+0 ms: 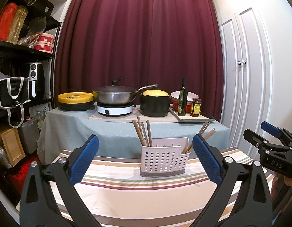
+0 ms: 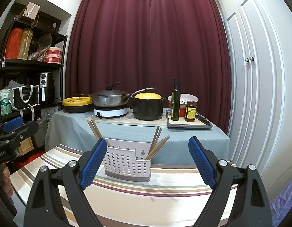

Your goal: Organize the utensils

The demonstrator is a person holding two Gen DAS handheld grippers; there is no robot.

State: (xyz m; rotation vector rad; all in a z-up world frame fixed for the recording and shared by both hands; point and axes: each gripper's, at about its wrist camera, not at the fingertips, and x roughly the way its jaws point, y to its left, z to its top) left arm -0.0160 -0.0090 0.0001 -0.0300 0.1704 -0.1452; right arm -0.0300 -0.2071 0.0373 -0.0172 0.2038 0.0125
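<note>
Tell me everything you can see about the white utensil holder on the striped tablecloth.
The utensil holder looks like white plastic, its front wall punched with round holes, on a grey base with a taller solid back panel bearing a hanging slot. Dividers split it into compartments. It stands upright on the striped tablecloth. Wooden chopsticks lean in the left end compartment, more chopsticks in the right end one; the middle looks empty. Neither gripper touches it.
</note>
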